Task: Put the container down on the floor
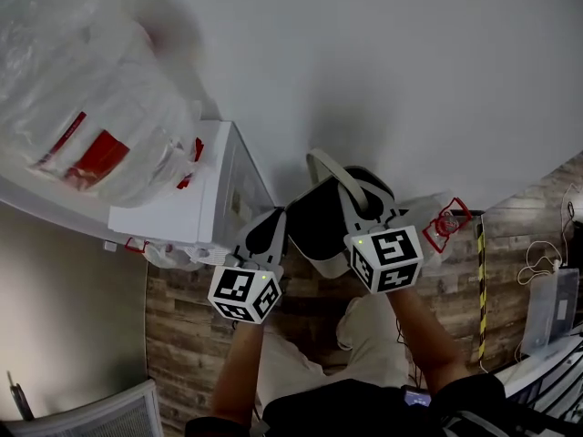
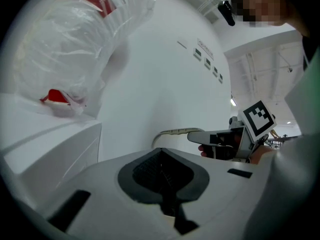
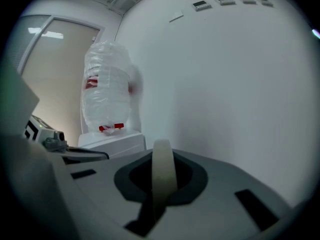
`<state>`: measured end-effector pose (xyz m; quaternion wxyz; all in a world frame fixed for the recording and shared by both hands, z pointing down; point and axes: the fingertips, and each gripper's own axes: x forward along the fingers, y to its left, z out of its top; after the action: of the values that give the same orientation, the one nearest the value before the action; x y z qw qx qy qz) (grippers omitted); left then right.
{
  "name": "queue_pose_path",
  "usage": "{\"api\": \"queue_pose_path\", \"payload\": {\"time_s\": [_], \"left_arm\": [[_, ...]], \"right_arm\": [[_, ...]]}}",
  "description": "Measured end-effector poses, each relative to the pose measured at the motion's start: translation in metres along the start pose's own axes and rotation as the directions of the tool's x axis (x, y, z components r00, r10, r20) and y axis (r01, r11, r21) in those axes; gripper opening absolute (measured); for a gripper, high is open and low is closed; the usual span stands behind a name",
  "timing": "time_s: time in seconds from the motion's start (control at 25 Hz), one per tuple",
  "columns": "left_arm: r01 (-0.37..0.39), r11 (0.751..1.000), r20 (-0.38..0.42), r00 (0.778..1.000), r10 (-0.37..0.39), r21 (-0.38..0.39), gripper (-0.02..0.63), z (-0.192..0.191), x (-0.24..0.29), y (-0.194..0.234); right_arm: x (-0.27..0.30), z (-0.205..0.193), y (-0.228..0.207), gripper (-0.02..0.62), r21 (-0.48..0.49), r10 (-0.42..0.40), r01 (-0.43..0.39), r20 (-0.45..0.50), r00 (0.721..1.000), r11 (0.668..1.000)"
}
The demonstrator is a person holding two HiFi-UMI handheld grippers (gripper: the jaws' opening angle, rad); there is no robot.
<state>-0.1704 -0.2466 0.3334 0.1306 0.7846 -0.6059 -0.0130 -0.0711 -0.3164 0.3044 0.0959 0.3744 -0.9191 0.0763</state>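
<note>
Your left gripper [image 1: 271, 221] and right gripper [image 1: 357, 189] point away from you side by side and near each other, the right one sitting a little higher in the head view, each with its marker cube [image 1: 244, 292] turned up toward you and a bare left forearm [image 1: 239, 371] or right forearm [image 1: 424, 330] running back to your body. Your left gripper's jaws stand together with nothing showing between them, while your right gripper's jaws are closed on a pale handle [image 3: 162, 171] standing upright between the pads. Your right hand [image 2: 202, 151] is wrapped around the right gripper's grip
</note>
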Motion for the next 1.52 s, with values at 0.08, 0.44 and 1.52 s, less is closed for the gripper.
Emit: {"api": "queue_pose_path", "payload": {"time_s": [0.08,0.44,1.52], "left_arm": [[-0.001,1.0,0.004,1.0,0.001,0.006,0.015,-0.01,0.002,0.006],[-0.035,0.999,0.009,0.999,0.035,-0.027,0.015,-0.078,0.001,0.032],[0.017,0.995,0.039,0.999,-0.021,0.098,0.015,-0.223,0.031,0.076]], "right_arm": [[0.004,-0.012,0.0,0.031,-0.001,-0.003,0.003,0.002,1.0,1.0],[0.03,-0.074,0.005,0.031,-0.038,0.004,-0.004,-0.005,1.0,0.999],[0.069,-0.228,-0.006,0.031,-0.068,-0.047,0.052,0.065,0.997,0.996]]}}
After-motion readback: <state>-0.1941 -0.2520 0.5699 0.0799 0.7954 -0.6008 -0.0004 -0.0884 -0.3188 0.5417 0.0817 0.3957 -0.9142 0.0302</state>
